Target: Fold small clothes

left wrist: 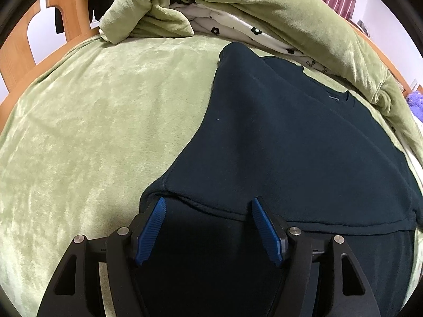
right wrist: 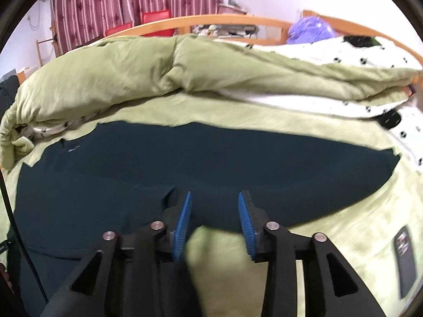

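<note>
A dark teal sweatshirt lies spread on a green plush bedspread. In the left wrist view one sleeve points away and a hem seam runs across just past the fingertips. My left gripper is open over the sweatshirt's near edge, with dark cloth between its blue pads. In the right wrist view the sweatshirt lies flat across the bed. My right gripper is open above the garment's near edge, with bare bedspread showing between its fingers.
A rolled green duvet with a white flower-print lining lies along the far side of the bed. A wooden bed frame curves behind it. A dark remote-like object lies on the bedspread at the right. A purple bag sits beyond the frame.
</note>
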Demonstrator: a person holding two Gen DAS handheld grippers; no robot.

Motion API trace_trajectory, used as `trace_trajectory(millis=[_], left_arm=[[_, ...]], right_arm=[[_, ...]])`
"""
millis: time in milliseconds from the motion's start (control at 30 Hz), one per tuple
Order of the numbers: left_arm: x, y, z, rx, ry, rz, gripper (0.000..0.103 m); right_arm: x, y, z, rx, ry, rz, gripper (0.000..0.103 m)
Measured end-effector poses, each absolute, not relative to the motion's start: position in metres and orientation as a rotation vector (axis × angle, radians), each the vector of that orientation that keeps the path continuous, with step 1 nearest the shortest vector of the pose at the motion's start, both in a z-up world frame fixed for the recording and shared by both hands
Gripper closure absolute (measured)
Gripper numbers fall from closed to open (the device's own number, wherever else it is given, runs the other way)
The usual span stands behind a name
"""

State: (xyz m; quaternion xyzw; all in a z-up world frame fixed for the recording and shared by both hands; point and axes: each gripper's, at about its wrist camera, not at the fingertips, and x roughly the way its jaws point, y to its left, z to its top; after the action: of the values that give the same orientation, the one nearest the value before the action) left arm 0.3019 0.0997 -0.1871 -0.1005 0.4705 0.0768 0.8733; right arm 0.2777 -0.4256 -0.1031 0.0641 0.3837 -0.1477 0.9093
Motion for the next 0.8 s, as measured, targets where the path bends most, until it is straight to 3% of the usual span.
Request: trace_trajectory(millis=[200,500,800], left_arm=[[0.301,0.098,-0.187,-0.236,0.975,0.138,0.032],[0.301,0.091,-0.189,-0.188,0.966,0.131,0.031],[0.302,0.086,-0.190,-0.137,0.953,0.141,0.030]], right_arm=[[0.270,-0.455,-0.112,0.033,0.828,-0.285,0.033],[0.248,-0.524,-0.165,0.205,0.905,-0.348,0.031],[0.244,-0.566,-0.179,0.363,0.842,-0.381,0.031]])
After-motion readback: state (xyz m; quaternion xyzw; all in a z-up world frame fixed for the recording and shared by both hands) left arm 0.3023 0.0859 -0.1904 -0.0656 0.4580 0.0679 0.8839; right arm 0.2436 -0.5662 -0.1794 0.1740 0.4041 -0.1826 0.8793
